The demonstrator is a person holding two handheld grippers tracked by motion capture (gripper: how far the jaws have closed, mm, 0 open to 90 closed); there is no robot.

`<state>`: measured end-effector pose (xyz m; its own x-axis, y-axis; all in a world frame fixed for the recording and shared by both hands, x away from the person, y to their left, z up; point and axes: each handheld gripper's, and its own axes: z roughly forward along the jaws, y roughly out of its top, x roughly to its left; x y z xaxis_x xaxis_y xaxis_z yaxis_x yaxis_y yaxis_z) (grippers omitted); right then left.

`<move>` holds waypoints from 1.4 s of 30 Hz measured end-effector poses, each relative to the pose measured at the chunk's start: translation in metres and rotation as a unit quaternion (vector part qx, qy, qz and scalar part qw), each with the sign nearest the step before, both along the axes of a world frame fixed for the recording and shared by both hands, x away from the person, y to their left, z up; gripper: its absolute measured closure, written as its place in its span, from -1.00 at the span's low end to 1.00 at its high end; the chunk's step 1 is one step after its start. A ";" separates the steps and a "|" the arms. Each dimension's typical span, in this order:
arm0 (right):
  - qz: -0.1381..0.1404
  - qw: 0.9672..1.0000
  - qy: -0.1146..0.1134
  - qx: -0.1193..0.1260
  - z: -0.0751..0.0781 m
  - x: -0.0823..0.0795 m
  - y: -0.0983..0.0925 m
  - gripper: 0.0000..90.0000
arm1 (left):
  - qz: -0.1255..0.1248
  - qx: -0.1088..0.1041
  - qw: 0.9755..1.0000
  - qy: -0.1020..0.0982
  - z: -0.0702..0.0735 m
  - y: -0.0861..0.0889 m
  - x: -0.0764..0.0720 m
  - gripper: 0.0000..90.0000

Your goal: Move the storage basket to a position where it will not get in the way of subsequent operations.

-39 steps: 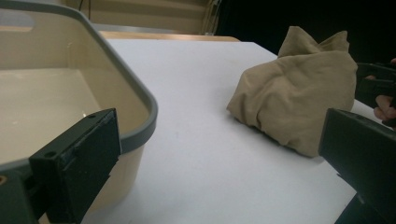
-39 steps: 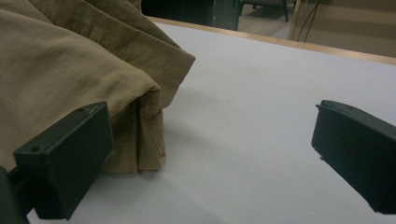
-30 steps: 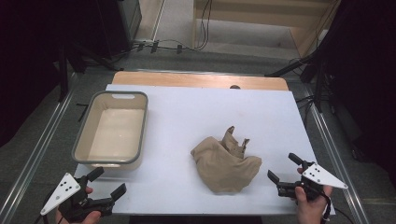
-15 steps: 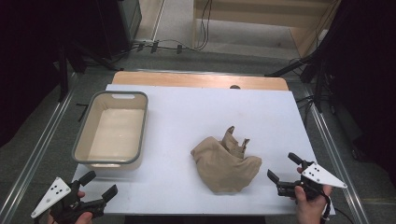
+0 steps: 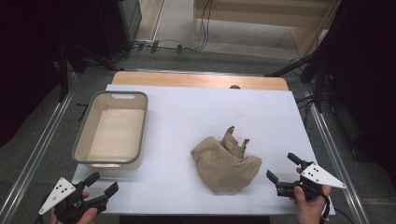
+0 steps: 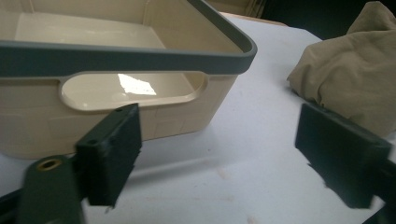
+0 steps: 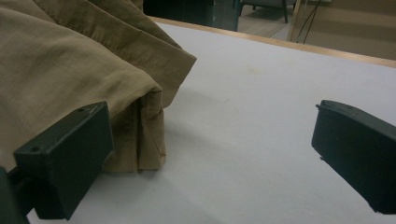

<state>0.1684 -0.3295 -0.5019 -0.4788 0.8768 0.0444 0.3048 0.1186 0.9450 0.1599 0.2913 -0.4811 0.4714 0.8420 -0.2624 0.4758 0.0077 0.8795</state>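
Nothing moved yet: the tan cloth lies crumpled on the bench, beside the empty tub.
Your right tool waits open beside the cloth; your left tool (jaws just narrowing, nothing between them) holds nothing.

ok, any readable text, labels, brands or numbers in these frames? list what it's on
None readable.
Cream plastic tub: plain walls and grey rim in the high view and the left gripper view, no label or embossing.
Crumpled tan garment: no tag or print showing.
White table cover: blank.
Grey plates on the left gripper and right gripper: dark holes only, no marking.
Background gear: too dark and small to tell.
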 end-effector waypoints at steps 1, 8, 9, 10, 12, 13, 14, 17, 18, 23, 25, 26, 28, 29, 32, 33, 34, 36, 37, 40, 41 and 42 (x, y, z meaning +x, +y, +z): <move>-0.001 1.000 0.003 0.001 -0.001 0.000 0.000 -1.00 | 0.001 -0.001 1.000 0.003 -0.002 0.001 0.001 -0.40; -0.001 1.000 0.003 0.000 -0.001 0.000 -0.001 -1.00 | 0.023 0.022 0.999 0.034 -0.013 0.002 0.010 0.12; 0.000 1.000 0.002 -0.001 -0.001 -0.001 -0.001 -1.00 | 0.026 0.024 0.999 0.035 -0.014 0.002 0.013 0.33; 0.000 1.000 0.002 0.000 0.000 -0.001 -0.001 -1.00 | 0.029 0.034 0.998 0.040 -0.017 0.001 0.018 0.46; 0.000 1.000 0.001 0.000 0.000 -0.001 0.000 -1.00 | 0.037 0.038 0.998 0.043 -0.019 0.000 0.023 0.70; 0.000 1.000 0.001 0.000 0.000 -0.001 0.000 -1.00 | 0.037 0.038 0.998 0.043 -0.019 0.000 0.023 0.80; 0.001 1.000 0.000 -0.001 0.000 -0.001 0.001 -1.00 | 0.042 0.038 0.997 0.043 -0.019 0.001 0.027 0.87; 0.004 1.000 0.000 -0.004 0.000 -0.001 0.003 -1.00 | 0.045 0.021 0.998 0.047 -0.019 0.004 0.033 0.99; 0.005 1.000 0.000 -0.005 0.000 -0.001 0.004 -1.00 | 0.045 0.017 0.998 0.050 -0.019 0.005 0.035 0.99; 0.004 1.000 0.001 -0.005 0.000 -0.003 0.005 -1.00 | 0.047 0.015 0.997 0.055 -0.019 0.006 0.042 1.00; 0.005 1.000 -0.001 -0.007 0.001 -0.004 0.005 -1.00 | 0.051 0.017 0.997 0.056 -0.018 0.006 0.046 1.00; 0.006 1.000 -0.001 -0.004 0.001 -0.005 0.004 -1.00 | 0.052 0.018 0.997 0.055 -0.018 0.005 0.049 1.00; 0.027 0.999 -0.003 0.022 0.005 -0.007 0.003 -1.00 | 0.053 0.011 0.997 0.060 -0.018 0.006 0.056 1.00; 0.027 0.999 -0.007 0.015 0.007 -0.008 0.004 -1.00 | 0.054 0.011 0.997 0.061 -0.018 0.006 0.058 1.00; 0.032 0.999 -0.007 0.011 0.011 -0.011 0.008 -1.00 | 0.056 0.010 0.997 0.061 -0.019 0.005 0.064 1.00; 0.032 0.999 -0.007 0.011 0.011 -0.011 0.008 -1.00 | 0.056 0.010 0.997 0.061 -0.019 0.005 0.064 1.00; 0.035 0.999 -0.005 0.008 0.013 -0.012 0.011 -1.00 | 0.057 0.009 0.996 0.061 -0.020 0.005 0.067 1.00; 0.043 0.999 -0.002 0.011 0.016 -0.013 0.014 -1.00 | 0.056 0.007 0.996 0.063 -0.020 0.005 0.069 1.00; 0.048 0.999 -0.003 0.009 0.017 -0.013 0.015 -1.00 | 0.056 0.007 0.996 0.063 -0.020 0.005 0.069 0.99; 0.058 0.998 -0.003 -0.001 0.021 -0.014 0.022 -1.00 | 0.053 0.004 0.997 0.056 -0.016 0.005 0.064 0.90; 0.059 0.998 -0.003 -0.004 0.022 -0.014 0.024 -1.00 | 0.053 0.004 0.997 0.053 -0.014 0.004 0.061 0.81; 0.061 0.998 -0.003 -0.006 0.022 -0.014 0.026 -1.00 | 0.047 0.001 0.998 0.047 -0.012 0.004 0.059 0.75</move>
<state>0.1547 -0.3034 -0.4796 -0.5822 0.8124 0.0314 0.2816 0.1653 0.9452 0.2186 0.2955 -0.4935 0.3637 0.8816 -0.3009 0.5537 0.0552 0.8309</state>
